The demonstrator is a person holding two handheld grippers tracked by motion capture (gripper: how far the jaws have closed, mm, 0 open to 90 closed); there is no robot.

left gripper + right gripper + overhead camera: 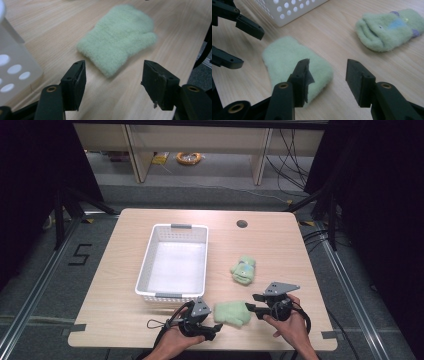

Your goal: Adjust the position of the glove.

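2 pale green mittens lie on the wooden worktop (125,285): a plain mitten (232,313) near the front edge, flat between the 2 grippers, and a patterned mitten (243,270) farther back, right of the white basket (150,245), apart from it. Left gripper (216,330) sits just left of the plain mitten, jaws spread, cuff end just ahead of them, not touching. Right gripper (251,303) sits at the mitten's right end, jaws spread, 1 jaw over the fabric; contact cannot be told.
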